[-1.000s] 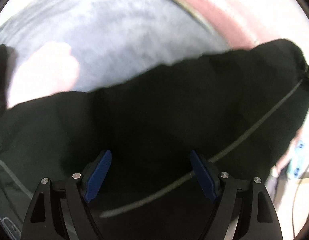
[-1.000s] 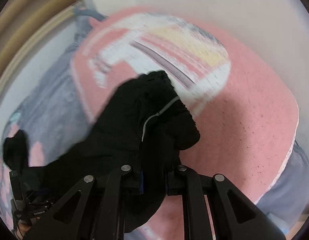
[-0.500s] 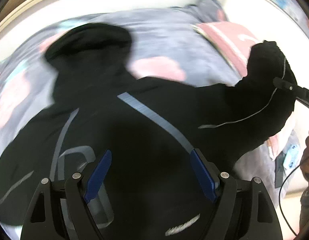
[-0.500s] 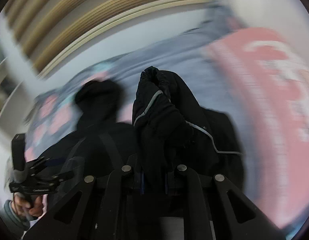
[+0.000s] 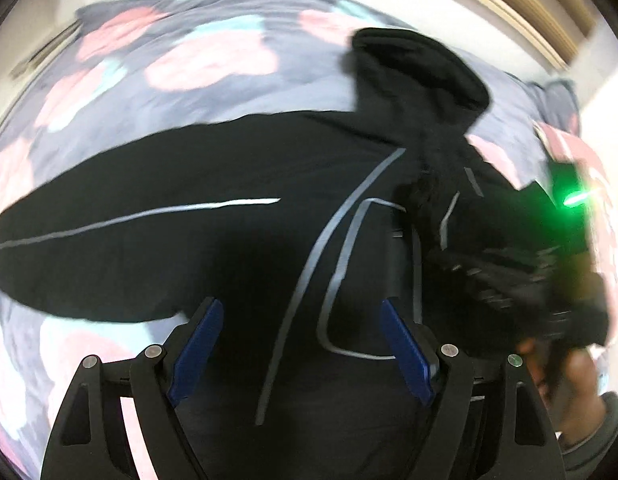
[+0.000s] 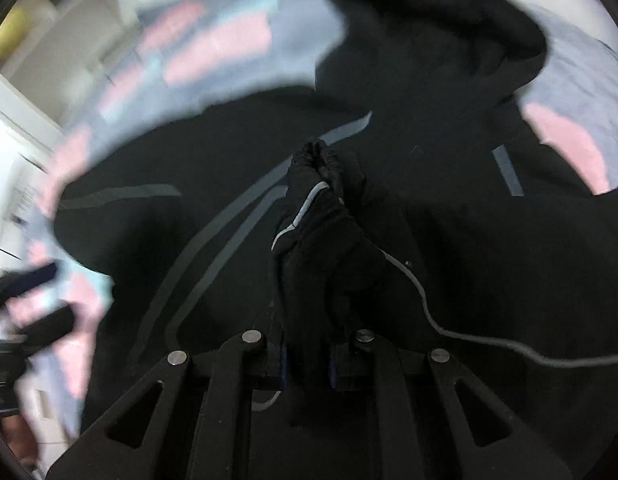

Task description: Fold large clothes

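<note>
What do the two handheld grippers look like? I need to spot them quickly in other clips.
Both are black, built of angular struts with triangular cut-outs and silver pivot screws. The left gripper has blue pads on its fingers; the right gripper shows slivers of blue there too. A grey sleeve cuff shows at the person's right hand.

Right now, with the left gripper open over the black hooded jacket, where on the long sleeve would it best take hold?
Probably the cuff end of the sleeve, reached from above. The sleeve lies flat across the floral bedspread, its tip at the bedspread's edge, so the left gripper could pinch it there. The right gripper, jaws opening, has a bunch of the jacket between its pads.
</note>
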Available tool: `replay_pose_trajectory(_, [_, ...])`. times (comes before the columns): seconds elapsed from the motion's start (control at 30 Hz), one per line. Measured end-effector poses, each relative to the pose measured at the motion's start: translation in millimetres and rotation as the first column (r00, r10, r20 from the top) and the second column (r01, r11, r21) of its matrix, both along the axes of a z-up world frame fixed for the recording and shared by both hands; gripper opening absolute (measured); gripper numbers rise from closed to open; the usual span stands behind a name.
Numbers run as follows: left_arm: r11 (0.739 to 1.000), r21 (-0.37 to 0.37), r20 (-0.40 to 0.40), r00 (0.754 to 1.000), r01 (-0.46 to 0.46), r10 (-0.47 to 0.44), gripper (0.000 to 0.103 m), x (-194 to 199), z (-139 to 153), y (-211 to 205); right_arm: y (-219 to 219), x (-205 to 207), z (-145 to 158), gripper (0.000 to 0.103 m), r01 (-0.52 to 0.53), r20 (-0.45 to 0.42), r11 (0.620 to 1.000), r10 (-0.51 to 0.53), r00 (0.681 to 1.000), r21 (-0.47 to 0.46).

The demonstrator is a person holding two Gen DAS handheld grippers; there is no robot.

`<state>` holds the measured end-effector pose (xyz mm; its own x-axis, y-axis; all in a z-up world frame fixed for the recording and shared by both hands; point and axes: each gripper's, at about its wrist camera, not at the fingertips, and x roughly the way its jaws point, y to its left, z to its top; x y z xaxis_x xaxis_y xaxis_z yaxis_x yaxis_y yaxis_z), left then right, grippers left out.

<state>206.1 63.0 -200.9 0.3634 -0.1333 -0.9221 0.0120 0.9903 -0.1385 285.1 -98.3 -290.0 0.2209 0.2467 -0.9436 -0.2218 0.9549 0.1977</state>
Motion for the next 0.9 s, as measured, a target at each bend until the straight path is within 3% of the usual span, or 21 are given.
replay_pose_trajectory(0.07, [1.000,0.002,-0.007,1.000,-0.020,0.020,0.082,-2.2,-5.2,11.5,13.6,1.9,-23.5,0.021,-0.012,-0.023,0.998,0.010,1.000,-0.059])
replay_pose_trajectory(0.13, [1.000,0.002,-0.013,1.000,-0.028,0.028,0.082,-1.6,-11.5,18.3,19.0,2.6,-24.4,0.026,-0.022,-0.018,0.998,0.021,1.000,-0.057])
replay_pose_trajectory(0.2, [1.000,-0.013,-0.021,0.999,-0.026,0.026,0.082,2.0,-17.2,16.7,18.4,4.2,-19.4,0.054,-0.039,-0.043,0.999,0.040,0.998,0.029])
replay_pose_trajectory(0.23, [1.000,-0.022,-0.024,0.999,-0.021,0.021,0.082,4.9,-19.3,14.4,14.9,3.0,-12.6,0.057,-0.038,-0.055,0.997,0.042,0.998,0.072])
replay_pose_trajectory(0.37, [0.993,-0.114,0.001,0.999,0.043,-0.043,0.082,15.4,-20.1,-1.3,-11.4,-11.5,20.8,0.057,-0.035,-0.006,0.992,0.036,0.999,0.119])
replay_pose_trajectory(0.5, [0.962,-0.250,-0.002,0.993,0.114,-0.118,0.082,34.5,-27.8,-24.2,-56.0,-31.4,52.5,0.058,0.021,0.051,0.994,-0.027,0.998,0.111])
replay_pose_trajectory(0.63, [0.922,-0.367,-0.047,0.987,0.124,-0.152,0.082,60.0,-48.8,-47.1,-102.6,-58.3,62.6,0.060,0.096,0.060,0.994,-0.099,0.993,0.053])
replay_pose_trajectory(0.77, [0.903,-0.407,-0.097,0.977,0.136,-0.191,0.082,84.2,-74.4,-72.6,-128.6,-75.6,53.6,0.060,0.164,0.024,0.986,-0.165,0.986,0.041])
replay_pose_trajectory(0.83, [0.919,-0.371,-0.108,0.977,0.134,-0.186,0.072,93.0,-86.6,-85.5,-138.1,-79.2,51.4,0.060,0.186,0.009,0.982,-0.187,0.982,0.033])
replay_pose_trajectory(0.87, [0.925,-0.356,-0.130,0.973,0.133,-0.190,0.047,96.3,-91.9,-89.5,-142.8,-84.2,55.5,0.060,0.193,0.005,0.981,-0.193,0.981,0.032])
replay_pose_trajectory(0.9, [0.936,-0.327,-0.149,0.970,0.133,-0.191,0.031,99.8,-95.8,-93.1,-146.2,-85.7,56.6,0.060,0.202,0.008,0.979,-0.202,0.979,0.031])
